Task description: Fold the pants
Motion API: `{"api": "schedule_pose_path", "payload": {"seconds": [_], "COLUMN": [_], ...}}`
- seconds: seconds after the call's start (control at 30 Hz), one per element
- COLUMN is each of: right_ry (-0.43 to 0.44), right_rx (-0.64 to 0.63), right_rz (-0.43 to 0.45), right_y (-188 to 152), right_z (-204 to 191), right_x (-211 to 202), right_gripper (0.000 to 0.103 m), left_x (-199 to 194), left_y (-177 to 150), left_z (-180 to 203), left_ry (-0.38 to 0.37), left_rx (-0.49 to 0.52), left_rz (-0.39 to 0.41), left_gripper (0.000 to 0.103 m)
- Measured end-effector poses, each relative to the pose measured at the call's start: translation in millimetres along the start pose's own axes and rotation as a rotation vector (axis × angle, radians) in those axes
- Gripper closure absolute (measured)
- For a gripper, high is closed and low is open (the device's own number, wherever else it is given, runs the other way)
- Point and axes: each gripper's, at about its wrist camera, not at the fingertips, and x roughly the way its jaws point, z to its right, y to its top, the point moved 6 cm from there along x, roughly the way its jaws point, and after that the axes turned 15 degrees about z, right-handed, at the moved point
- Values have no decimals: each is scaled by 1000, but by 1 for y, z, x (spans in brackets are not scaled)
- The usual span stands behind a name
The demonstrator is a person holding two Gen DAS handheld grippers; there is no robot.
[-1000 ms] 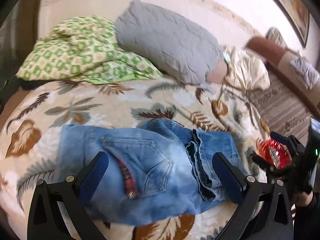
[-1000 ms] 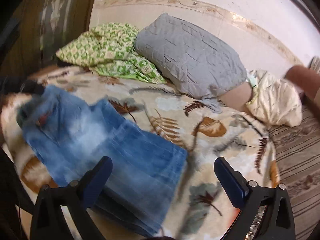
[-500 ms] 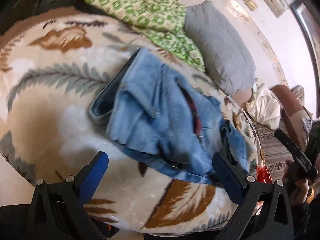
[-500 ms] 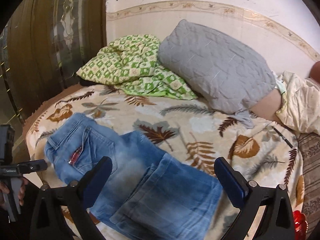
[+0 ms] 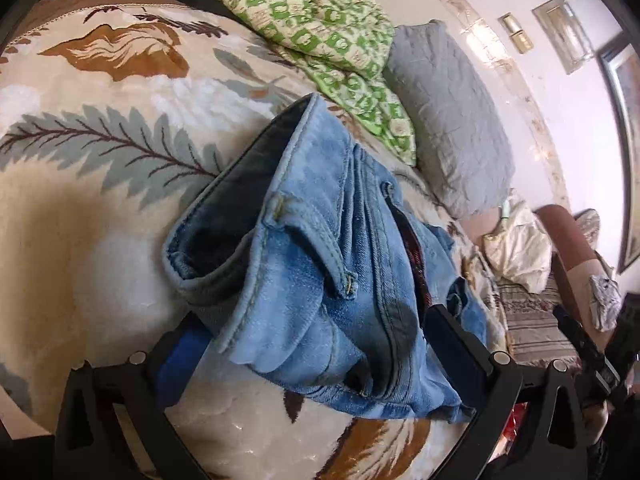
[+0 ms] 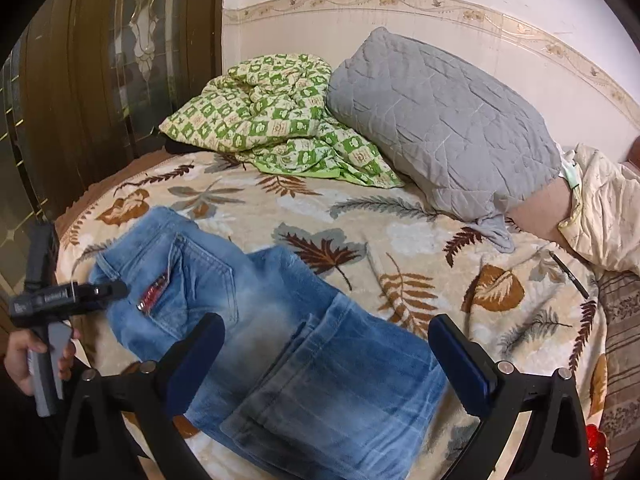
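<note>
Jaws wide apart, jeans folded on bedspread

Bare blanket is being left free between the jeans and the pillows. The far edge is being blocked by a grey pillow and green quilt, and a pen is lying at the right.

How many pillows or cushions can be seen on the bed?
2: a grey quilted pillow against the wall, and a cream cushion beside it at the right edge. The green checked quilt may hide others.
</note>
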Motion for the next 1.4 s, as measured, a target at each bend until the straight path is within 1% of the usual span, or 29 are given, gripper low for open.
{"api": "schedule_pose_path", "payload": {"seconds": [0.03,0.1,0.17,0.23,0.27,0.3,0.37,0.4,0.43,0.5,0.53,0.57,0.6,0.67,0.7,0.77,0.83,0.93,0.97,1.13,1.2,1.27,1.4], "right_ry": [3,10,18,32,37,44,57,67,77,112,134,153,174,232,239,293,339,366,368,336,308,284,252], "right_rx": [0,-7,-26,-54,-63,-78,-90,-92,-93,-100,-106,-110,-113,-111,-106,-117,-139,-183,-193,-212,-268,-321,-387], "right_rz": [1,0,-2,-7,-10,-14,-23,-30,-35,-52,-61,-70,-82,-127,-150,-220,-278,-356,-398,-603,-661,-697,-750], "right_y": [3,9,14,20,21,23,26,28,30,38,43,48,52,63,68,76,83,88,87,71,61,52,42], "right_z": [-1,-6,-13,-23,-27,-33,-41,-47,-51,-65,-74,-81,-88,-108,-117,-143,-169,-203,-215,-249,-260,-266,-275], "right_x": [1,4,7,11,13,17,23,28,31,40,45,50,54,68,76,96,118,147,160,214,228,237,250], "right_gripper": [0,0,0,0,0,0,0,0,0,0,0,0,0,0,0,0,0,1,1,1,2,2,11], "left_x": [-2,-4,-9,-13,-13,-13,-12,-12,-11,-12,-13,-13,-14,-14,-15,-15,-14,-13,-14,-15,-15,-14,-14], "left_y": [-1,0,4,8,9,9,7,5,4,4,4,5,5,4,2,1,2,1,1,1,0,0,1], "left_z": [-1,-2,-7,-17,-19,-19,-13,-10,-9,-16,-22,-26,-28,-25,-23,-20,-20,-22,-22,-24,-24,-23,-24], "left_ry": [-12,-15,-43,-86,-97,-100,-80,-69,-40,25,37,17,9,22,33,39,34,28,27,12,11,14,13], "left_rx": [6,6,-45,-141,-159,-160,-98,-65,-32,-13,-32,-63,-74,-29,2,28,31,38,41,40,42,48,40], "left_rz": [-1,2,15,39,44,45,53,57,69,89,89,84,83,85,91,98,101,109,109,114,114,115,113], "left_gripper": [0,6,6,6,6,6,6,11,17,50,53,55,57,61,63,64,65,65,65,65,65,64,64]}}
